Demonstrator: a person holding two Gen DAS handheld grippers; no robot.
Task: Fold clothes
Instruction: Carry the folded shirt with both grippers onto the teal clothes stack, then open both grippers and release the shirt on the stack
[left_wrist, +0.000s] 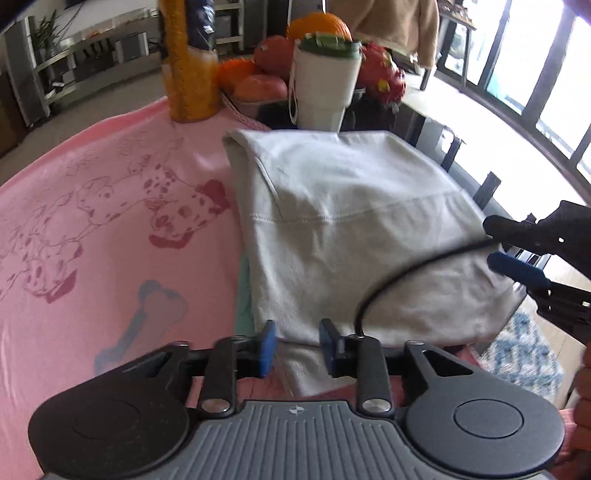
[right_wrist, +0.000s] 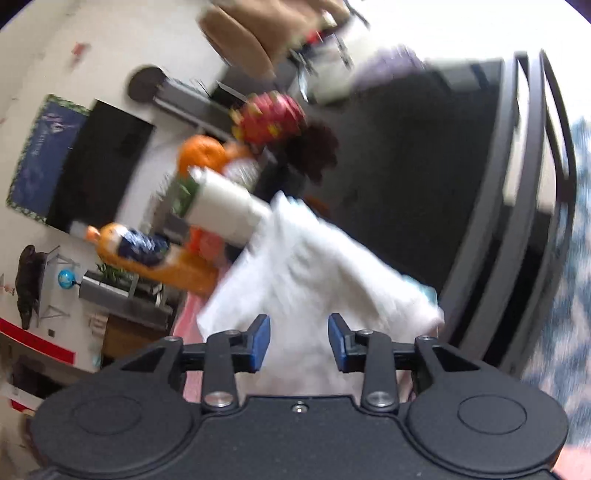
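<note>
A folded white garment (left_wrist: 351, 229) lies on a pink dog-print blanket (left_wrist: 92, 240), with a teal cloth edge (left_wrist: 242, 295) showing under its left side. My left gripper (left_wrist: 297, 347) stands open at the garment's near edge; white fabric shows in the gap, and the blue pads (left_wrist: 269, 347) do not press on it. My right gripper (left_wrist: 495, 245) reaches in at the garment's right edge. In the blurred right wrist view, this right gripper (right_wrist: 299, 339) is open, with the white garment (right_wrist: 317, 273) beyond and below its pads.
Behind the garment stand a white cup with a green lid (left_wrist: 325, 85), an orange bottle (left_wrist: 188, 74) and a bowl of fruit (left_wrist: 258, 85). A black cable (left_wrist: 406, 273) crosses the garment. The dark table (right_wrist: 406, 184), a chair and a patterned rug (left_wrist: 524, 354) lie to the right.
</note>
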